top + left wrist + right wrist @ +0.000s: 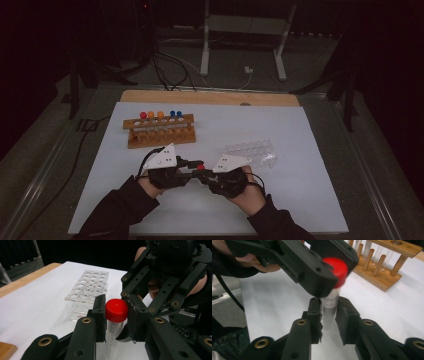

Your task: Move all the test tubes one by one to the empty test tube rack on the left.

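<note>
Both forearms come in from the bottom edge of the high view, dark sleeves angled inward so the hands meet near the middle of the front half of the white table [300, 150].

Left gripper [189, 162] points toward the right one, held about level just above the table. In the left gripper view its jaws are pinched on the red cap [116, 310] of a clear tube [113, 340], one pad on each side of the cap. No earlier frame to compare.

Right gripper [202, 176] faces the left one, tips nearly meeting it. In the right gripper view its jaws flank the tube body [330, 307] below the cap [337, 270]; both pads sit against the clear wall, so it is clamped on the tube. The left gripper's black jaw crosses above, over the cap.

Tube stands upright between the two hands, off the table or just above it; I cannot tell whether the bottom touches. Graduation marks show on its wall in the left gripper view. In the high view the cap is a red dot [200, 167] between the two grey plates.

Clear plastic rack [252, 152] lies just beyond the right hand, empty holes up. Wooden rack [160, 132] stands farther back to the left, with capped tubes in a row: red, orange and blue tops
</note>
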Available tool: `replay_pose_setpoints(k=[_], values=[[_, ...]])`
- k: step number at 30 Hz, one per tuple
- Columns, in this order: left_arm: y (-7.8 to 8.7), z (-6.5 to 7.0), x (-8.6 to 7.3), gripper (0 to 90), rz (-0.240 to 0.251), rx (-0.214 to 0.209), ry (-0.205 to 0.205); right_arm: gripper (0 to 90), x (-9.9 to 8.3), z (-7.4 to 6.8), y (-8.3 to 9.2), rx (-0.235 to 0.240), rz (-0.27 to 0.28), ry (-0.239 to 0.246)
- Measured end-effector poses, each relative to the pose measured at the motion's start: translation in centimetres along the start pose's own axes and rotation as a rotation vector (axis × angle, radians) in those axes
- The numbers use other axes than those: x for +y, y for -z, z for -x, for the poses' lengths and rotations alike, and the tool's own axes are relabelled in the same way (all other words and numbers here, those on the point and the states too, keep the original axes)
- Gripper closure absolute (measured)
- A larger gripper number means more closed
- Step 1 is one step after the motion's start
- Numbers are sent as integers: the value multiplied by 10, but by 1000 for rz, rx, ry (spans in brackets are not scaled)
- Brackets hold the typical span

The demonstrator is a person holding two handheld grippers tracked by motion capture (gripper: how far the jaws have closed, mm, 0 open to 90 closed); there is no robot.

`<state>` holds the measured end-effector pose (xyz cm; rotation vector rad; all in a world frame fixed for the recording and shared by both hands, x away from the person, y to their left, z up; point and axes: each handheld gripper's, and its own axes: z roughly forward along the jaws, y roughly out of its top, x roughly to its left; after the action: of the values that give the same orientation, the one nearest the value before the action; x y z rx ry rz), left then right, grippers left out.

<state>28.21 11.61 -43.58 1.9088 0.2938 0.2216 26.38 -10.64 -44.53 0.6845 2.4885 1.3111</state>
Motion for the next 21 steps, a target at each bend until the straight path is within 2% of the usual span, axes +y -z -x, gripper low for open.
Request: replay_pose_setpoints(k=[3, 10, 16, 17, 18, 21], values=[[5, -1, 3, 718, -10, 36, -14, 595, 0, 3, 3, -12, 18, -15], [26, -14, 3, 718, -15, 139, 7, 196, 3, 10, 14, -27, 70, -63], [52, -28, 3, 719, -25, 238, 20, 20, 4, 12, 16, -43, 85, -88], [57, -30, 3, 719, -31, 255, 21, 0, 5, 13, 17, -9, 84, -98], [62, -32, 2, 719, -35, 280, 20, 0, 5, 14, 18, 4, 87, -102], [77, -39, 0, 719, -41, 330, 32, 0, 5, 14, 19, 14, 94, -99]])
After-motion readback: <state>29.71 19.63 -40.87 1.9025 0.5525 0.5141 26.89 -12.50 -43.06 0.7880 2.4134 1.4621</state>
